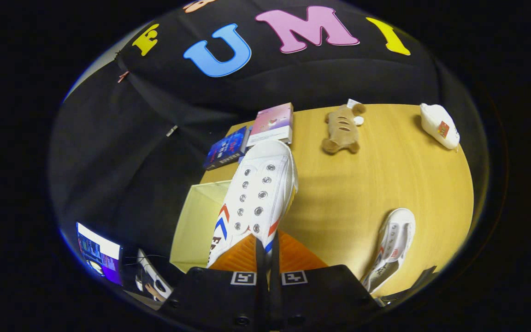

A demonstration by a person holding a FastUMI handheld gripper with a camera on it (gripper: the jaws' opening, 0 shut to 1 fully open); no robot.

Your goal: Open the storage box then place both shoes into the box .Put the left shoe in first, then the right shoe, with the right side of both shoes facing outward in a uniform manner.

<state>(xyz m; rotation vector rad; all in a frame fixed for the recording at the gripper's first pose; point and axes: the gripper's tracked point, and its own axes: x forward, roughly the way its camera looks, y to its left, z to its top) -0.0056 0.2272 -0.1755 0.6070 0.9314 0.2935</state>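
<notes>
The shoe (256, 198) is pinched at its heel between the fingers of the gripper (268, 258), its long axis pointing forward, above the open storage box (196, 226) lying slightly left.

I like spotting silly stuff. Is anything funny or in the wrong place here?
Only mildly odd: a stuffed toy and a white pouch lie on the table among shoe things. The gripper is shut on one white shoe, held over the open box; the other shoe lies apart.

Wooden table (362, 184) — shoe (392, 246), plush toy (341, 129), books (272, 122), perhaps a pouch (439, 125).
</notes>
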